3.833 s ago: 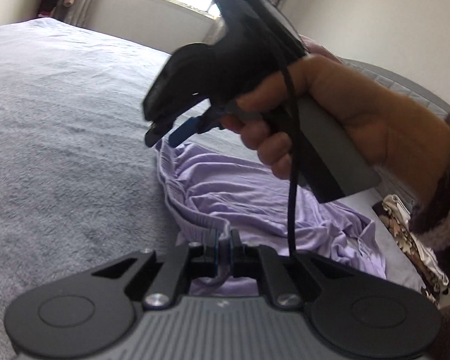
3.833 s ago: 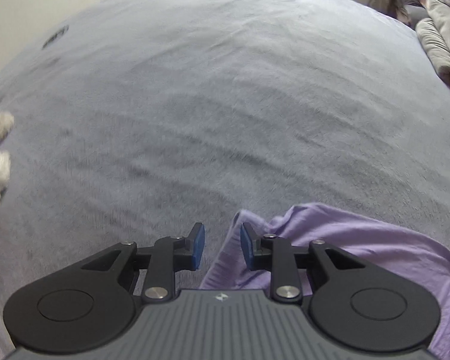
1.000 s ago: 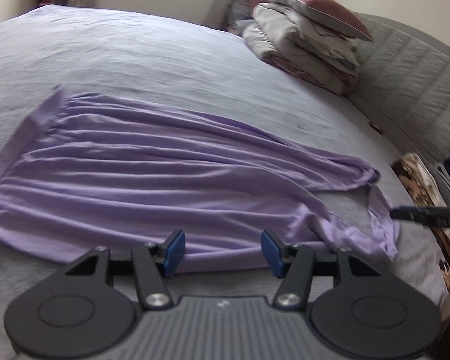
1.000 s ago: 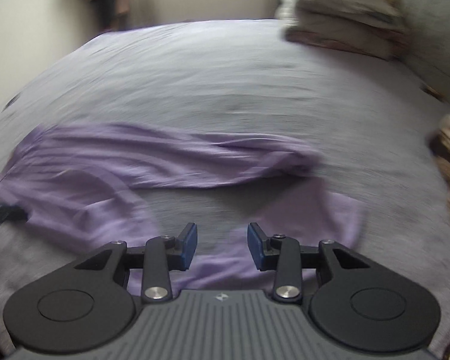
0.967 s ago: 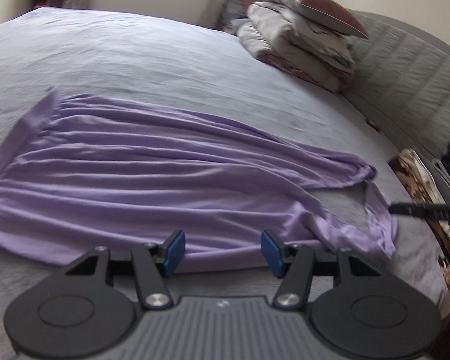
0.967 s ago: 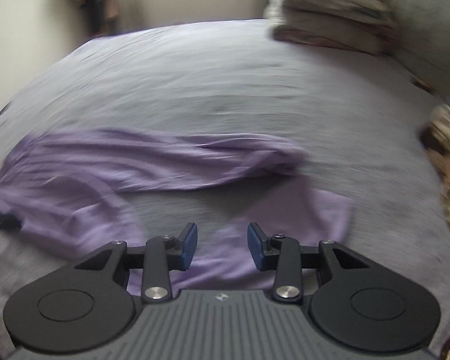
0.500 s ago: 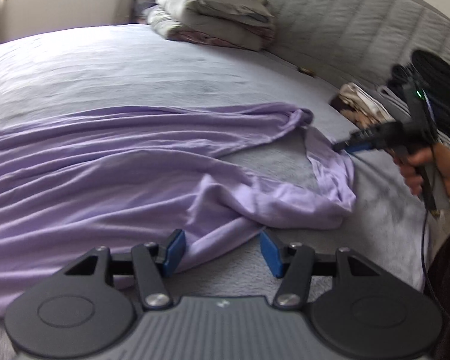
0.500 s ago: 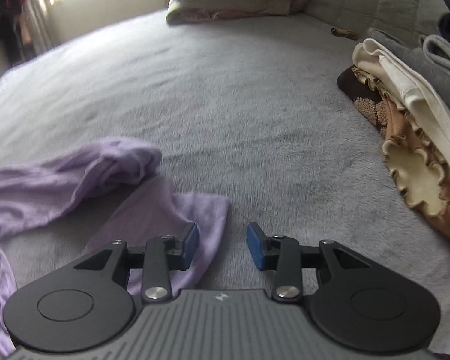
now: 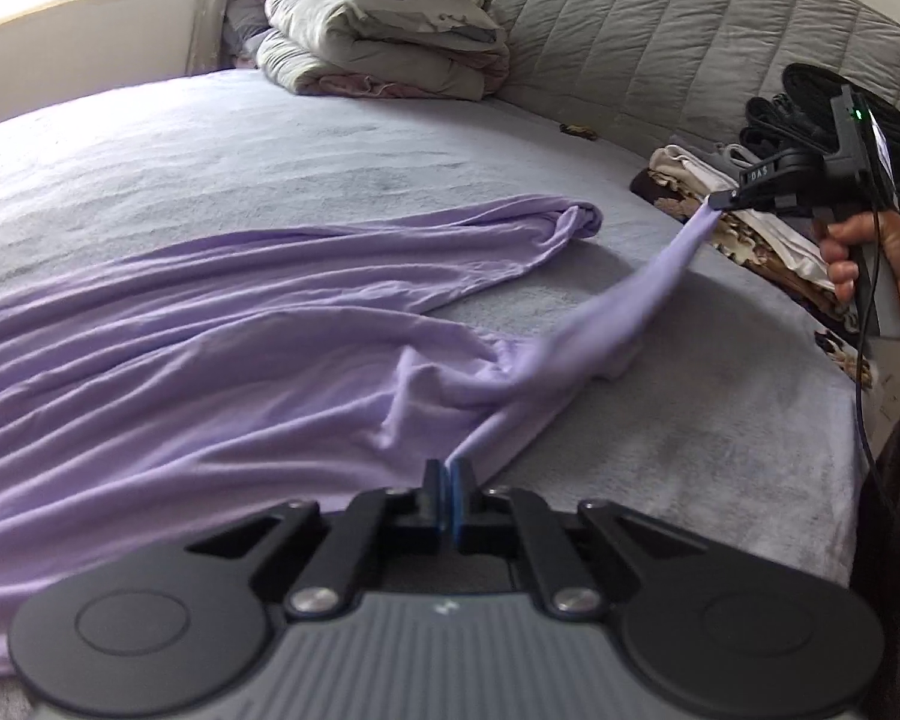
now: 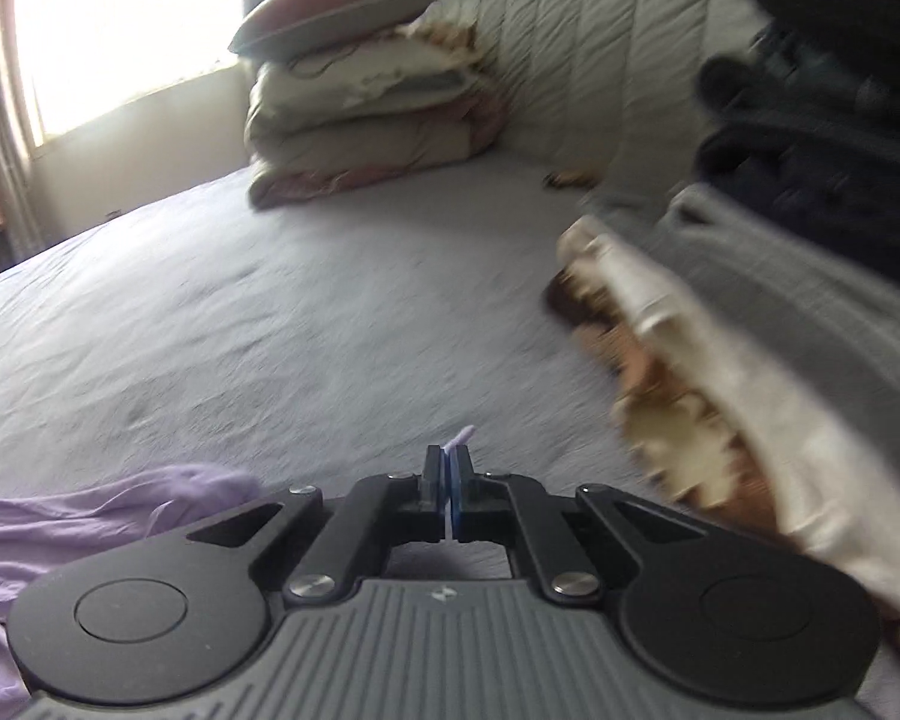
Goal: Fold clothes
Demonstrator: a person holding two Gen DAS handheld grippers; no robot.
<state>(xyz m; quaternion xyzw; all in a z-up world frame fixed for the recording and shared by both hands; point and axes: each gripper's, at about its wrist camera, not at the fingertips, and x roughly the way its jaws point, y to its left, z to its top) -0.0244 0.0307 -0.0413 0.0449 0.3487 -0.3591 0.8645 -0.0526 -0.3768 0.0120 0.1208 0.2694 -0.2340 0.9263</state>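
Both grippers pinch the thin lilac jersey garment [image 9: 210, 324] spread on the grey bed [image 9: 270, 144].
The left gripper [image 9: 449, 483] is clamped on the near hem; the right gripper [image 9: 720, 200] has its jaws closed on a corner pulled taut toward the stacked clothes, the garment's length trailing away left.

A: What differs from a second ago?
B: Both sets of jaws, gaping then, now pinch the lilac garment [image 9: 222, 324].
A: Where?
B: Left gripper [image 9: 449, 501] at its near hem; right gripper [image 9: 720, 199], right of frame, lifts a corner clear of the bed [image 9: 240, 138].
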